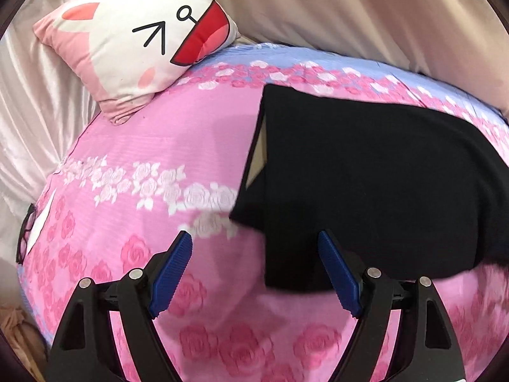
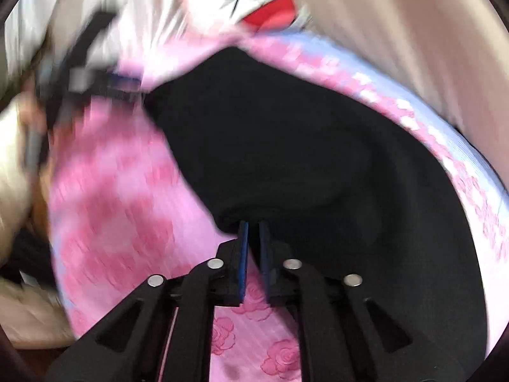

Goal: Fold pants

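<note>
Left wrist: left gripper (image 1: 254, 245) wide open, empty, above near edge of black pants (image 1: 366, 184) on the bed (image 1: 152, 146). Right wrist: right gripper (image 2: 253, 227) nearly closed, pinching the pants' edge (image 2: 286, 146); thin bite may slip mid-fold

Pants (image 1: 366, 172): solid black, no pattern; a tan patch shows at the folded edge. Bedspread (image 1: 152, 146): pink ground with bands of white roses and darker pink roses, bordered by a light blue strip. Pillow (image 1: 136, 35): white and pink, printed with a cartoon animal face in black lines and a red mouth. Curtain (image 1: 366, 9): plain beige. Left hand-held gripper (image 1: 254, 273): black frame, blue ribbed pads (image 1: 171, 273).
</note>
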`<state>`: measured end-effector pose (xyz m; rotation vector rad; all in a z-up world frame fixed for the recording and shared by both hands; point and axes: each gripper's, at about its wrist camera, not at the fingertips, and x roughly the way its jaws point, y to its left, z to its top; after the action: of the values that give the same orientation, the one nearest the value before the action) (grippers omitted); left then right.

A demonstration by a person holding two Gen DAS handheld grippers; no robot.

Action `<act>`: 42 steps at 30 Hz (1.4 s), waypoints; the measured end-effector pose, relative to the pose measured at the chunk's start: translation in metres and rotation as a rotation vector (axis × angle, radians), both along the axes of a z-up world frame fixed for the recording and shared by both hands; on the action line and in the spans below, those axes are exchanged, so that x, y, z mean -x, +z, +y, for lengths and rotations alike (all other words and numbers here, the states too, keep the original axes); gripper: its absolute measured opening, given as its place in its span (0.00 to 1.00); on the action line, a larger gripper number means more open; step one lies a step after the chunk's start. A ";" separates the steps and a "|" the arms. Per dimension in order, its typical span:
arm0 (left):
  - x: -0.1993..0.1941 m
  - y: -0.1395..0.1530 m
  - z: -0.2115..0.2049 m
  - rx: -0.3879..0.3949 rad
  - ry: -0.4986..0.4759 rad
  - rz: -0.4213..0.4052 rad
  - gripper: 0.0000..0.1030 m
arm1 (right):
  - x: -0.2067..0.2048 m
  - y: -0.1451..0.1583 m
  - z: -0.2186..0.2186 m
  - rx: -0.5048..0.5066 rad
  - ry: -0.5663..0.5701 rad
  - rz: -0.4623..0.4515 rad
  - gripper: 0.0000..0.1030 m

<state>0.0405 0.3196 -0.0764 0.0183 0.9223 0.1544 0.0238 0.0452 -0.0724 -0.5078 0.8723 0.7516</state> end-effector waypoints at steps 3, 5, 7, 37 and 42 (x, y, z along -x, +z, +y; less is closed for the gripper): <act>0.003 0.004 0.010 0.020 -0.005 -0.016 0.76 | -0.003 0.046 -0.013 -0.120 0.022 0.003 0.10; 0.011 0.007 0.013 0.026 -0.006 -0.037 0.77 | -0.017 0.088 -0.008 -0.221 0.061 -0.024 0.27; 0.015 0.010 0.013 -0.005 0.010 -0.052 0.77 | -0.039 0.110 0.013 -0.268 0.095 -0.047 0.44; 0.013 0.036 -0.013 0.066 -0.080 -0.153 0.77 | -0.194 0.035 0.237 -0.178 0.004 0.057 0.41; -0.004 0.033 -0.029 0.018 -0.112 -0.128 0.77 | -0.161 0.091 0.143 -0.306 0.018 -0.019 0.43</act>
<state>0.0446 0.2907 -0.0438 0.0433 0.7922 0.0427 0.1847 0.1884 0.0190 -0.2502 0.7193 0.8773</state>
